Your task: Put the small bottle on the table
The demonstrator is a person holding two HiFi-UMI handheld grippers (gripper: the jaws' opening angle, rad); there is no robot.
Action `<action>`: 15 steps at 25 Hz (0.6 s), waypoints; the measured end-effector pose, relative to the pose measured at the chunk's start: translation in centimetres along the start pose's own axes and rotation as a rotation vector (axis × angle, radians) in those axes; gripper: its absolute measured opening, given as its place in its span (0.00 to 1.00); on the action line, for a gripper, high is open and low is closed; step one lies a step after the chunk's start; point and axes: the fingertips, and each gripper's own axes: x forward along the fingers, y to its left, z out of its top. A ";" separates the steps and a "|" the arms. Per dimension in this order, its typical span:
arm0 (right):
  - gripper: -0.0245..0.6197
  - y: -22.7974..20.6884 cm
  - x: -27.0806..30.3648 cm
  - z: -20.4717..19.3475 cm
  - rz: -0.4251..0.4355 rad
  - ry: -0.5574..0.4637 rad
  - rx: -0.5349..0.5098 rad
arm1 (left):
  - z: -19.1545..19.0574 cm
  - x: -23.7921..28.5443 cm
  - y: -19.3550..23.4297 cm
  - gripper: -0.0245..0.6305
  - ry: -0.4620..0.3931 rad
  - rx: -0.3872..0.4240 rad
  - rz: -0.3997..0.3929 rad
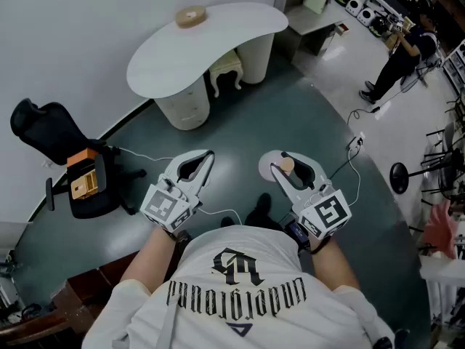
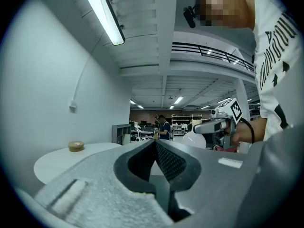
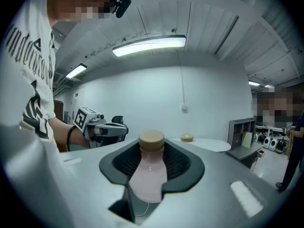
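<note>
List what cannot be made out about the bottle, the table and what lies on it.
- small bottle: the right gripper hides its base in that gripper's view.
- Round tan object on the table: too small in every view to identify.
- Table's base: head view, partly covered by its top.

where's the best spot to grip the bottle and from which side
Probably just where the right gripper has it: on the bottle at its narrowing upper part, just under the cap, coming in from the side. The jaws close on either side there, and the wider body below should keep it from sliding through.
</note>
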 end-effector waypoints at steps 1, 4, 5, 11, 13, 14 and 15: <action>0.25 -0.5 0.0 -0.1 0.001 0.000 0.004 | -0.3 0.4 0.0 0.05 -0.003 0.004 -0.002; 0.25 -2.2 0.3 -0.3 0.005 -0.003 0.007 | -0.5 2.0 0.3 0.05 0.000 0.007 0.003; 0.25 -2.9 0.4 -0.3 0.007 -0.005 0.006 | -0.5 2.6 0.6 0.05 0.006 0.004 0.009; 0.25 -8.4 0.9 -0.2 0.035 -0.026 0.020 | -0.6 7.4 1.7 0.05 0.017 0.000 0.045; 0.25 -10.6 0.9 -0.3 0.048 -0.023 0.016 | -0.3 9.5 1.9 0.05 0.016 -0.003 0.062; 0.25 -11.7 1.0 -0.3 0.055 -0.021 0.012 | -0.2 10.6 2.0 0.05 0.014 -0.003 0.068; 0.25 -12.8 1.0 -0.3 0.062 -0.020 0.008 | -0.1 11.7 2.0 0.05 0.013 -0.003 0.074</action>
